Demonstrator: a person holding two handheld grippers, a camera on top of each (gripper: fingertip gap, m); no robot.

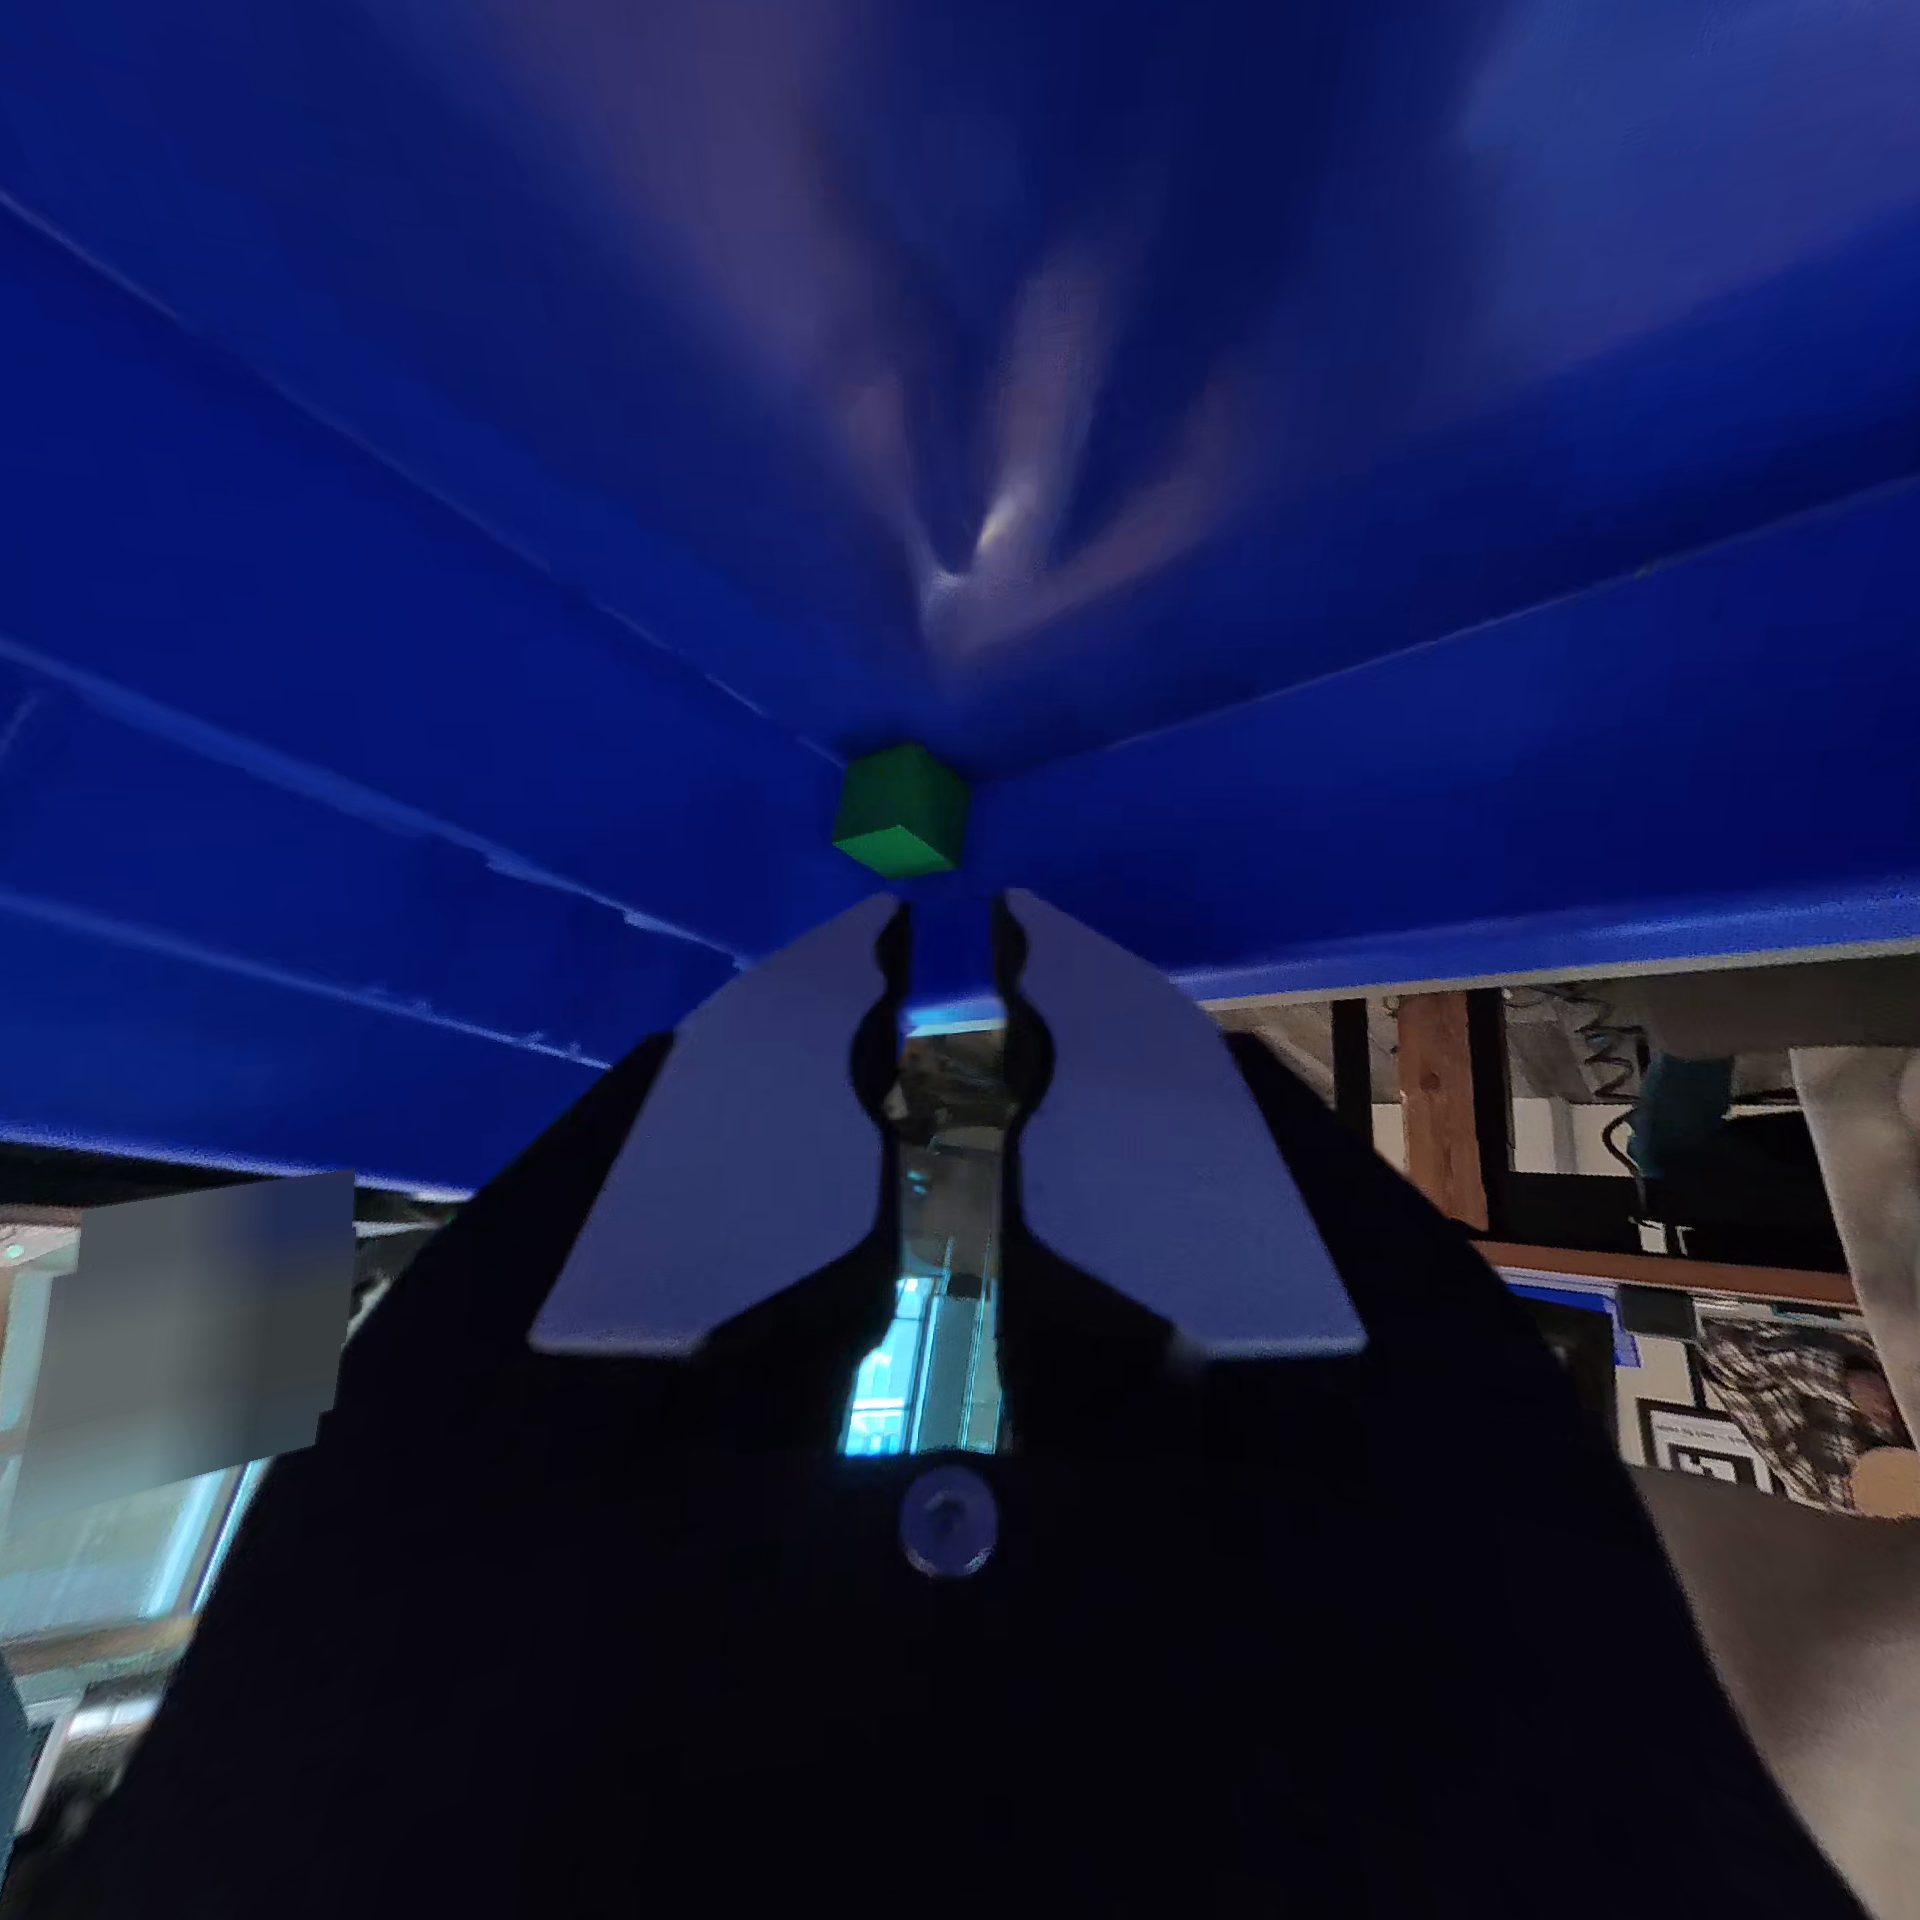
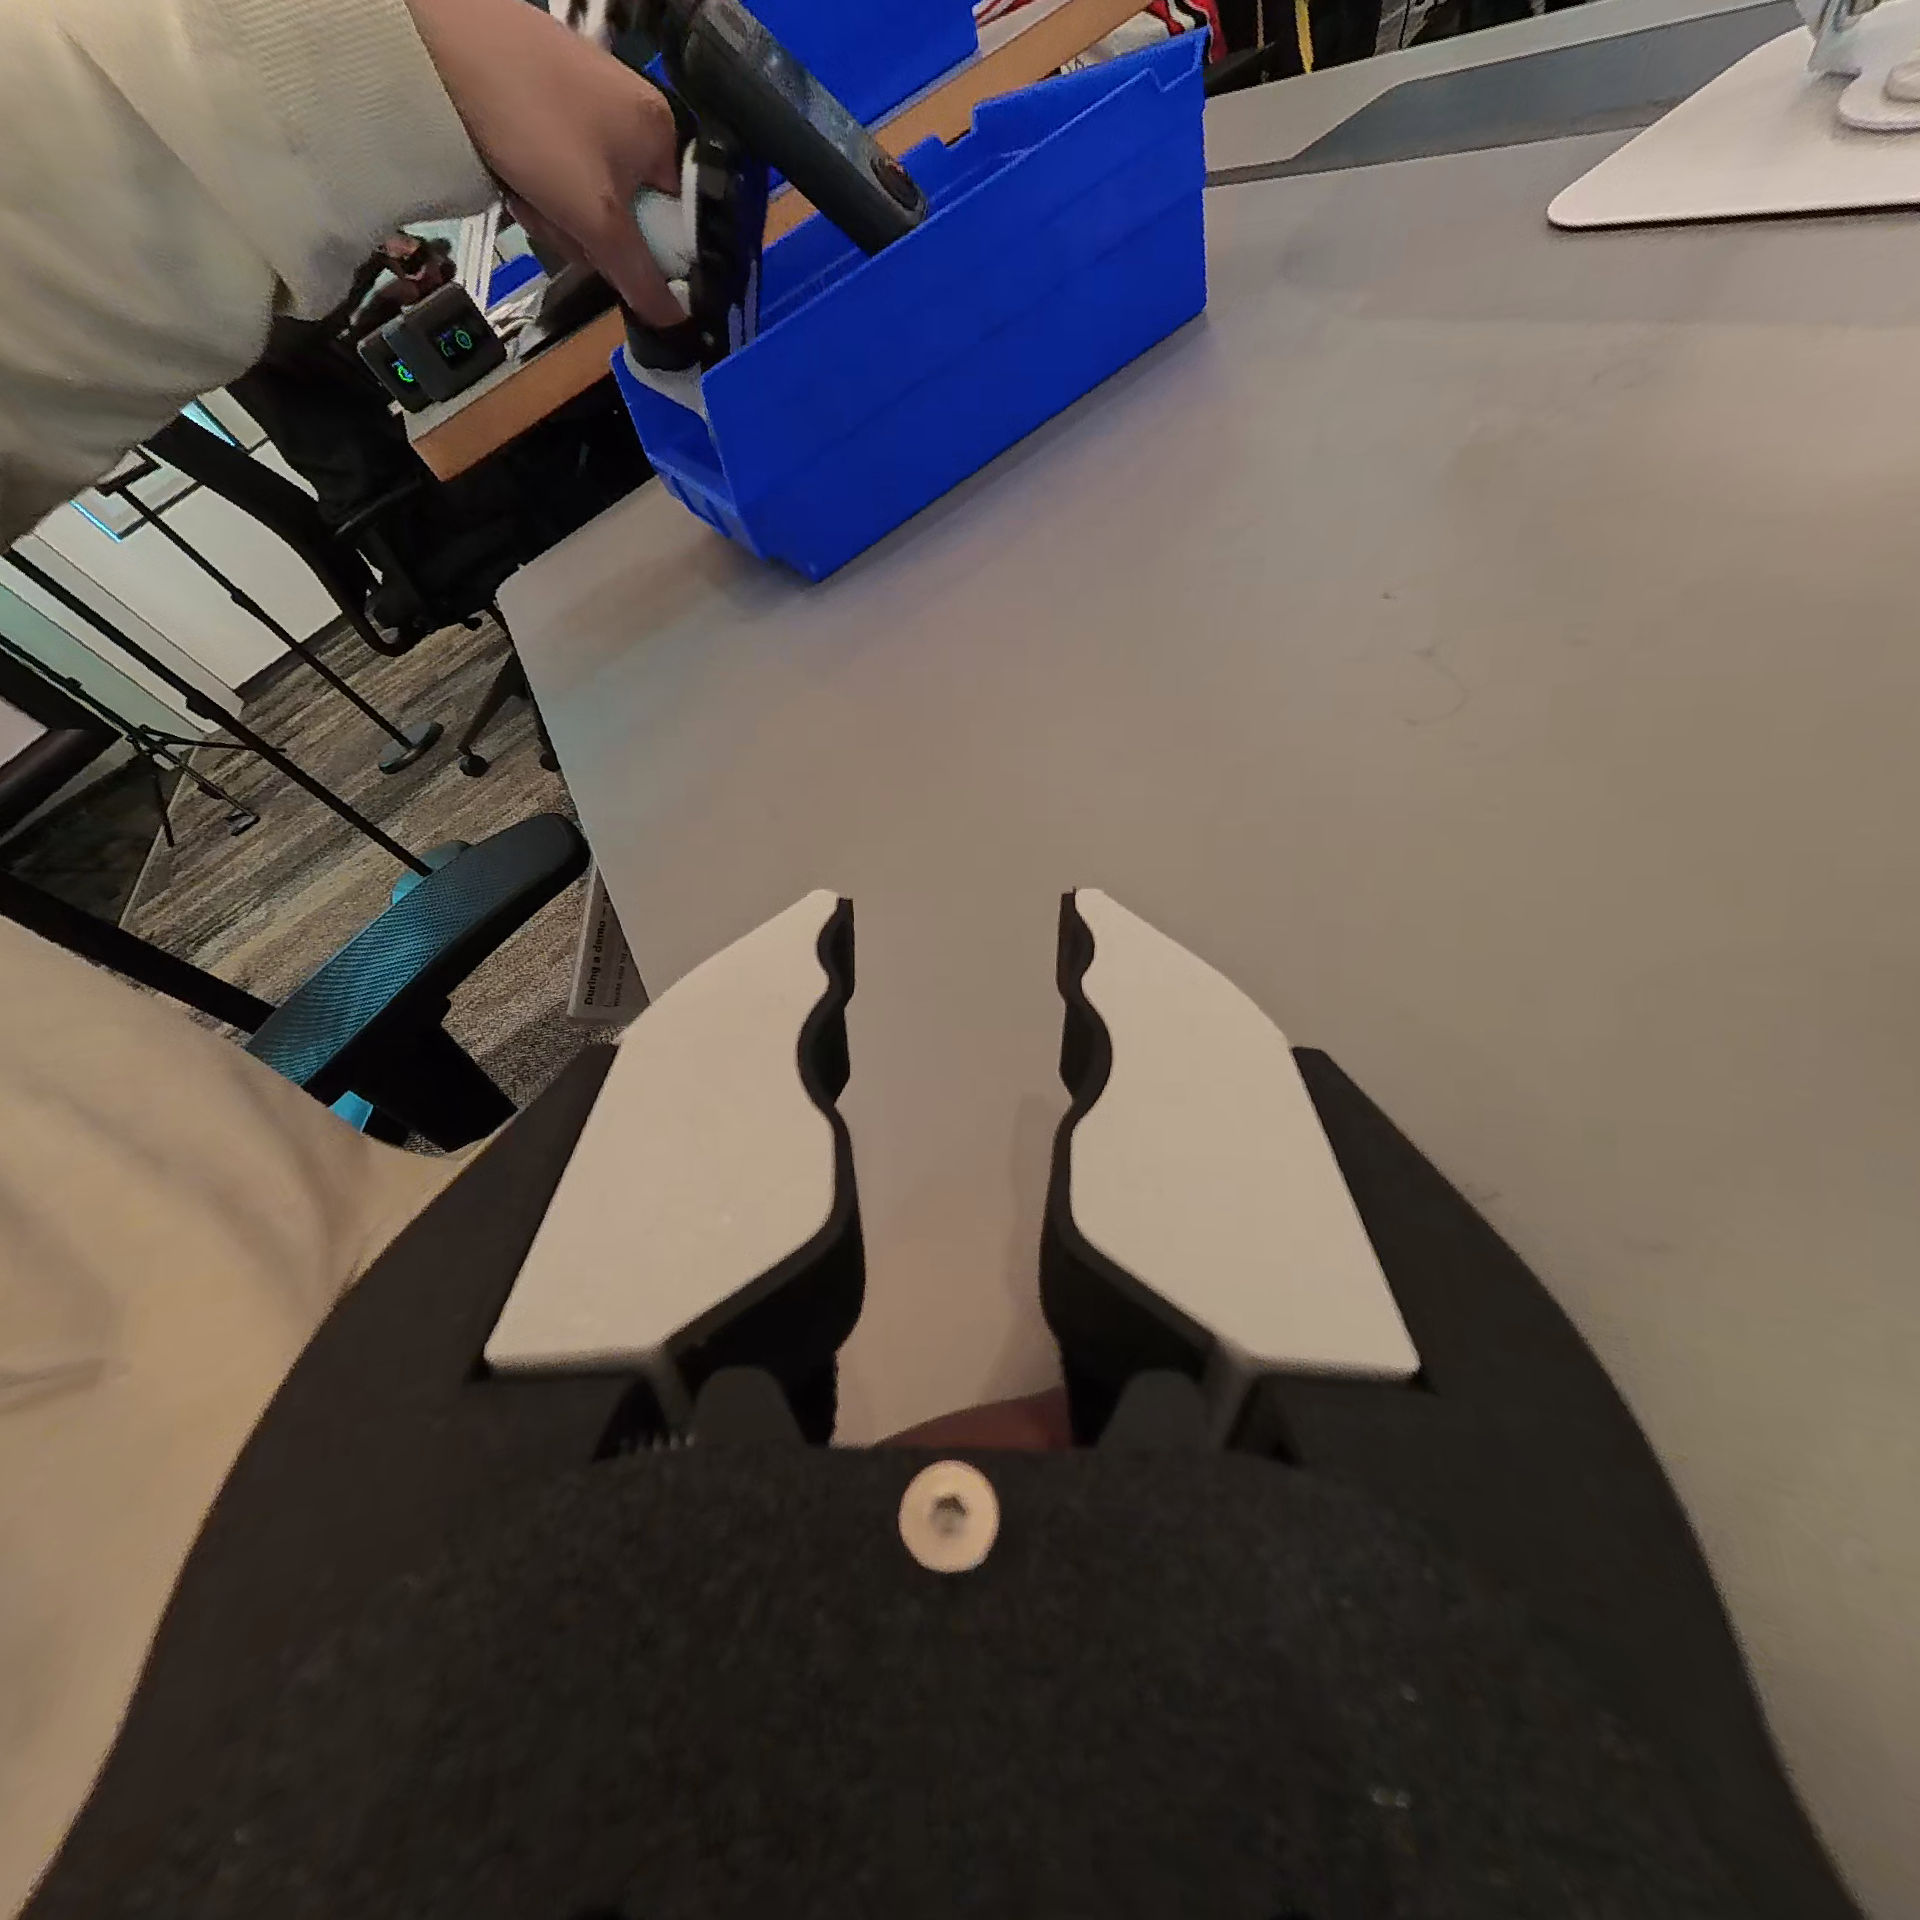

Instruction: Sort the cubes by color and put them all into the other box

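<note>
A green cube (image 1: pixel 902 810) sits in a corner inside the blue box (image 1: pixel 416 520). My left gripper (image 1: pixel 951 904) is inside the box, its tips just short of the cube. Its jaws stand a narrow way apart with only the blue floor between them, and they do not touch the cube. In the right wrist view, a hand (image 2: pixel 582 177) pushes that gripper into the blue box (image 2: pixel 987 343), whose wall hides its fingers. My right gripper (image 2: pixel 956 904) is open and empty above the grey table (image 2: pixel 1351 727).
A second blue box (image 2: pixel 862 42) stands behind the first. A white mat (image 2: pixel 1745 156) lies at the table's far right. The table's left edge drops off to an office chair (image 2: pixel 416 966) and stands on the floor. The left gripper's tips are roughly 50 cm from the right gripper's.
</note>
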